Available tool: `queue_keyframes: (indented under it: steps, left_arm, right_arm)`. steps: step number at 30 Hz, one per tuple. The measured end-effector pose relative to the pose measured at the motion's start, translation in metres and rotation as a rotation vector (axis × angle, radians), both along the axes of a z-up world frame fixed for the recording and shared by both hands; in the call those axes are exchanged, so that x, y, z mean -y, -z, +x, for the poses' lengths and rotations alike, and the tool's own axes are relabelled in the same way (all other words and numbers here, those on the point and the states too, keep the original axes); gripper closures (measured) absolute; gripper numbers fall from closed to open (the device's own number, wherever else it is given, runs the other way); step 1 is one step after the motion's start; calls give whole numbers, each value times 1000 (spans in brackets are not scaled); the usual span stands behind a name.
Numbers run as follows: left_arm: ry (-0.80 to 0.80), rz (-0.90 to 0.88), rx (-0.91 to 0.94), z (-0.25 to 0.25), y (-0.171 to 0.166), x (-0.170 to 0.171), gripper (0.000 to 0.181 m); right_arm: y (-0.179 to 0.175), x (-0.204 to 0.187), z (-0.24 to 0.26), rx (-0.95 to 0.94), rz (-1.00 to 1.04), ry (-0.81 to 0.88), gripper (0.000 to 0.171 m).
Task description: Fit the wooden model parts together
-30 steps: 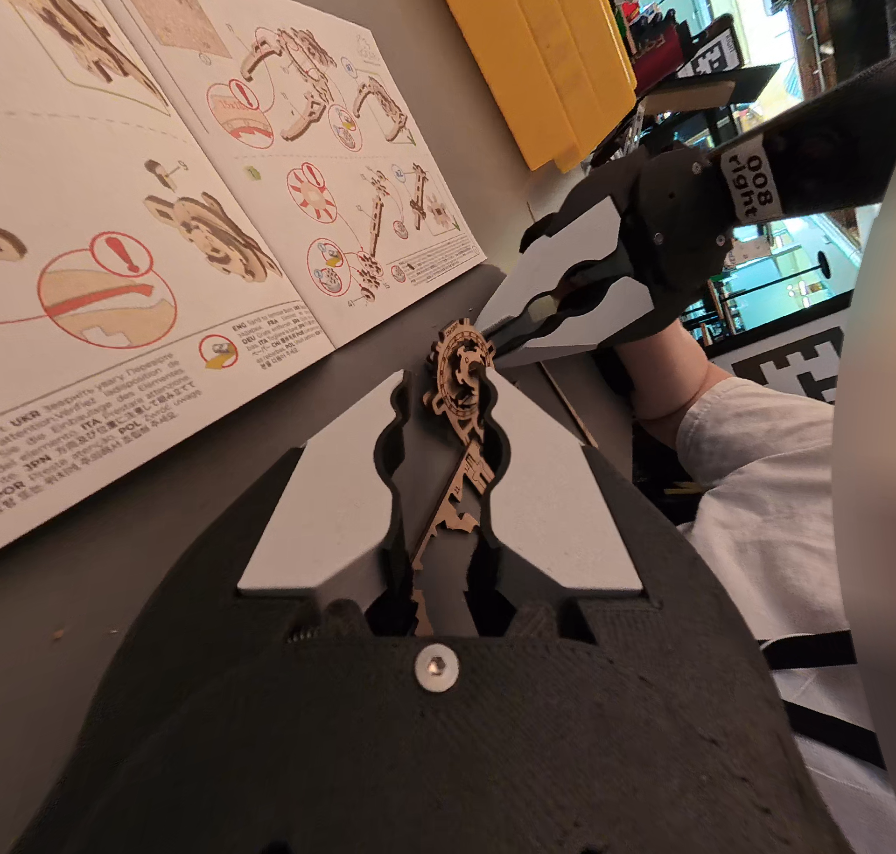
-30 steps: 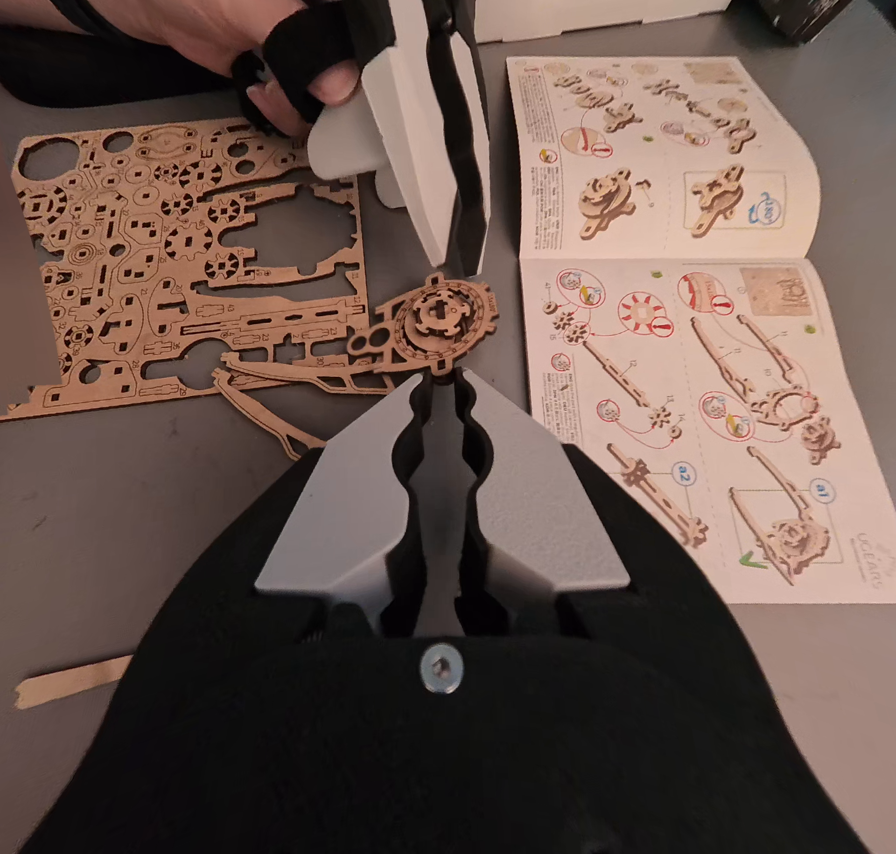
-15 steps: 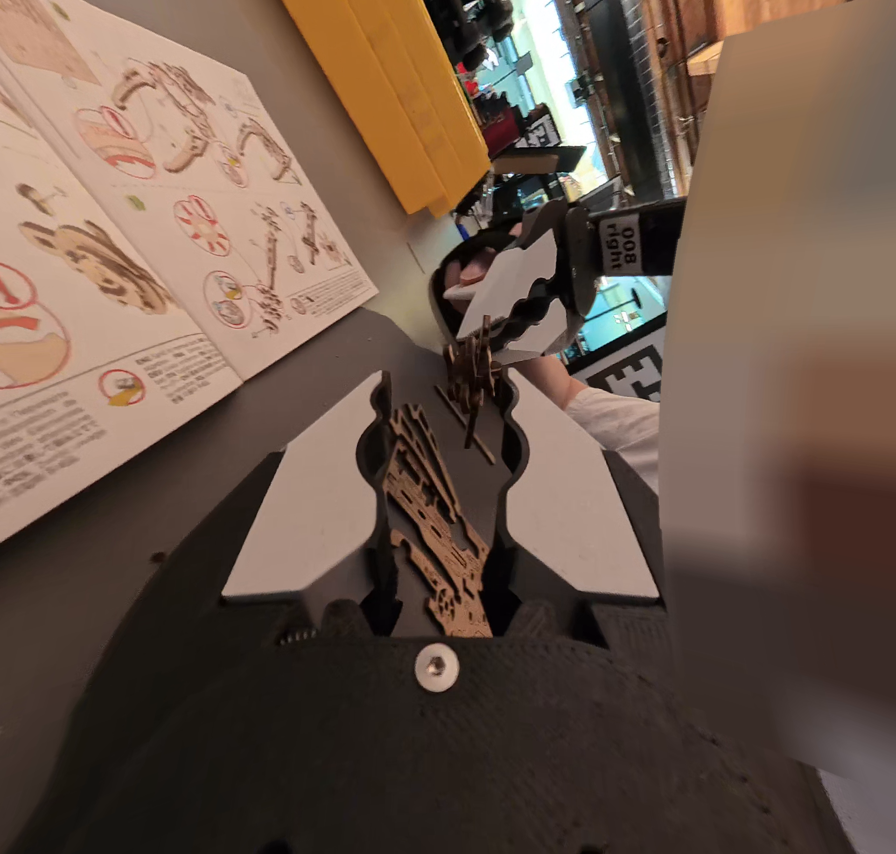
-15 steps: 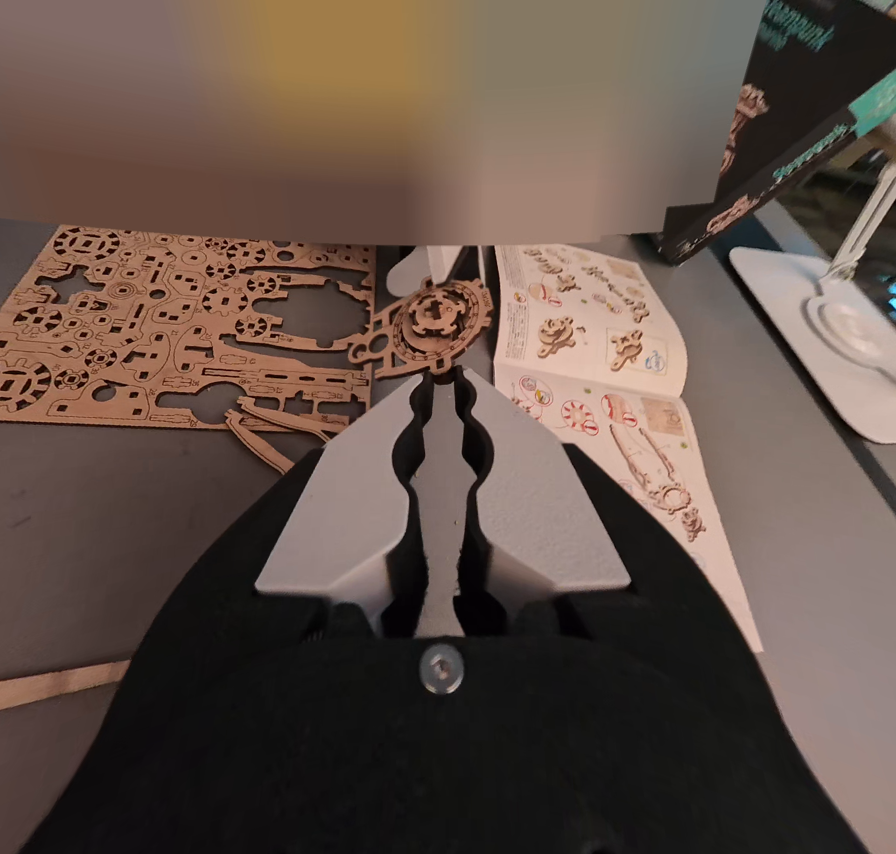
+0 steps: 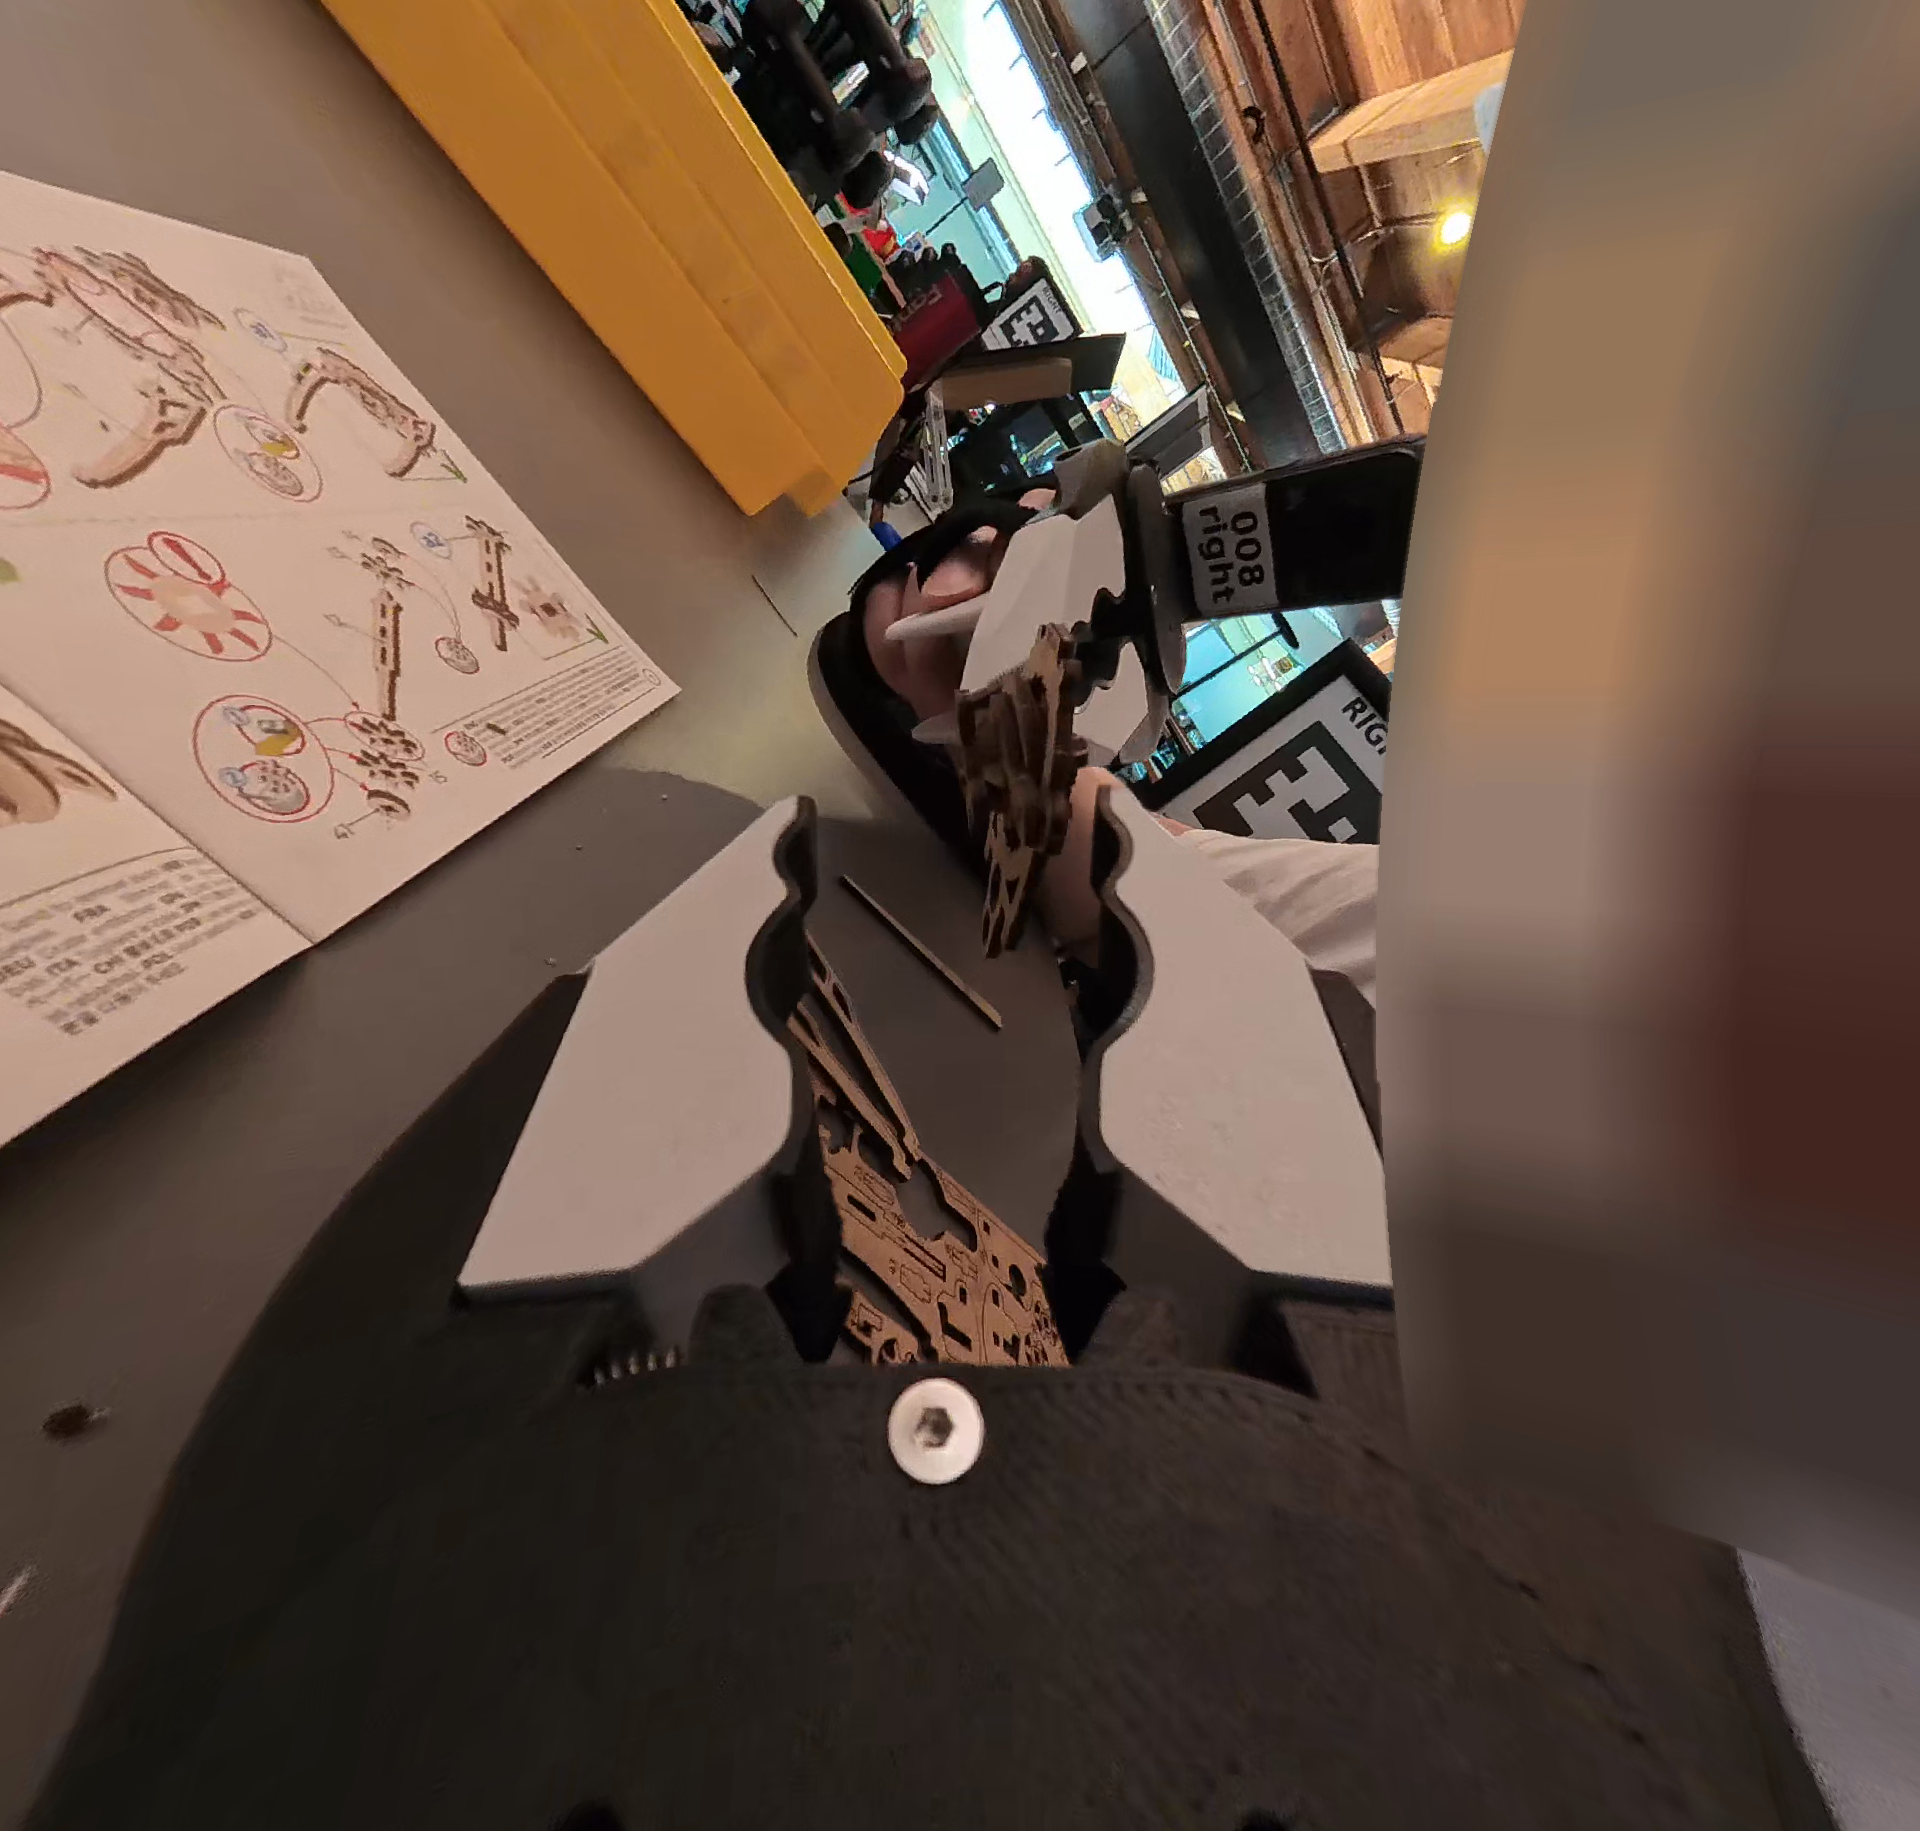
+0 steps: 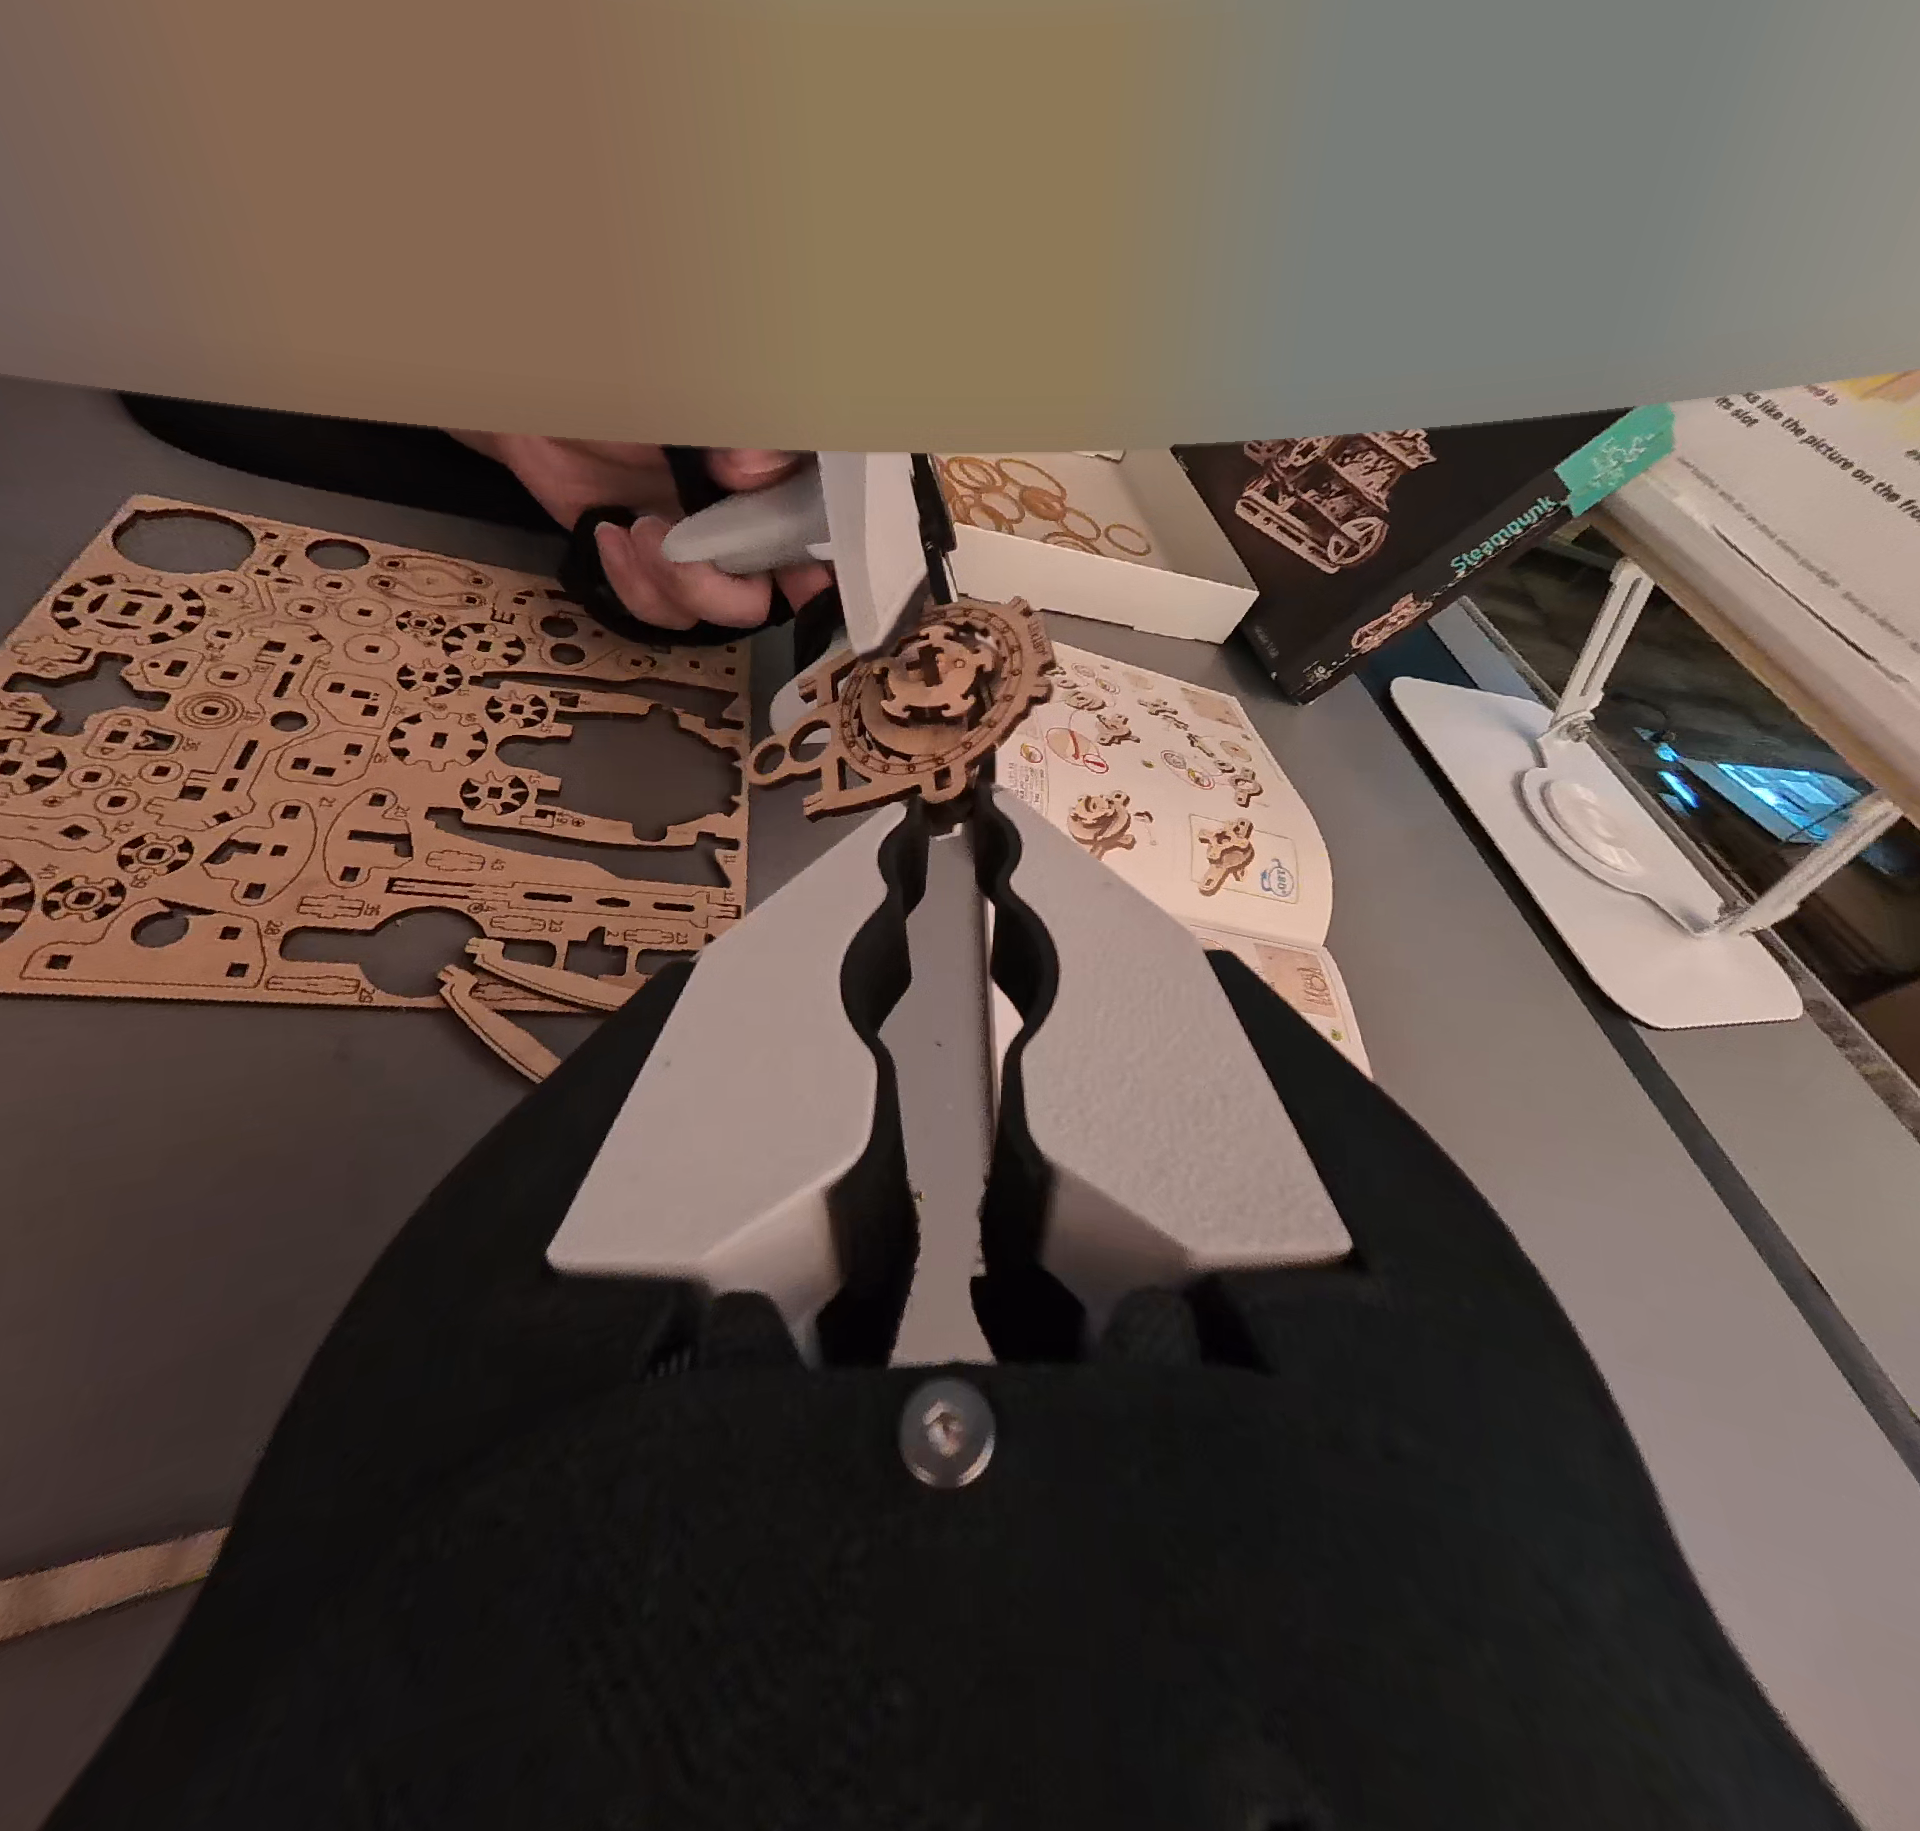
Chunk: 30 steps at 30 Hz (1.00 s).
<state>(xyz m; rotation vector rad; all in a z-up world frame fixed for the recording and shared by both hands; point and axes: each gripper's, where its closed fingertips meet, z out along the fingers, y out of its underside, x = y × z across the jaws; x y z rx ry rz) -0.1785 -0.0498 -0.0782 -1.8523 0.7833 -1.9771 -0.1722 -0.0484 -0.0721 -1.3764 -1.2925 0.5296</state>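
Note:
My right gripper (image 6: 948,805) is shut on the lower edge of a round wooden gear assembly (image 6: 925,711) and holds it upright above the grey table. The same assembly (image 5: 1018,773) shows edge-on in the left wrist view, held by the right gripper (image 5: 1049,659). My left gripper (image 5: 951,825) is open and empty, its tips just short of the assembly's lower end. In the right wrist view the left gripper (image 6: 883,555) sits just behind the assembly's top. A punched-out wooden parts sheet (image 6: 312,763) lies flat at the left, and also shows under my left jaws (image 5: 935,1262).
An open instruction booklet (image 6: 1174,805) lies right of the sheet. Loose curved wooden strips (image 6: 499,1002) lie at the sheet's near edge. A white box of rubber bands (image 6: 1081,555), a dark kit box (image 6: 1351,534) and a white stand base (image 6: 1590,846) are at the far right. A yellow bin (image 5: 623,171) stands beyond the booklet. The tips of both grippers are at nearly the same place.
My left gripper has opened and let go of the assembly. My right gripper, still shut on it, has lifted it off the table and away from the sheet.

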Motion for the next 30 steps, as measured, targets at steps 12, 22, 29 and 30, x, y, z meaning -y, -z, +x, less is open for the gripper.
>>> queue_keyframes:
  steps: [12, 22, 29, 30]
  left_arm:
    - [30, -44, 42, 0, -4, 7, 162]
    - [-4, 95, -55, -1, 5, 3, 162]
    - [2, 220, -151, 6, 17, 10, 162]
    - [0, 224, -154, 6, 17, 10, 162]
  right_arm:
    - [6, 1, -3, 30, 6, -10, 163]
    - [-21, -6, 14, -333, -492, -89, 155]
    - [-9, -2, 0, -311, -577, -79, 152]
    - [-7, 0, -2, -297, -569, -81, 152]
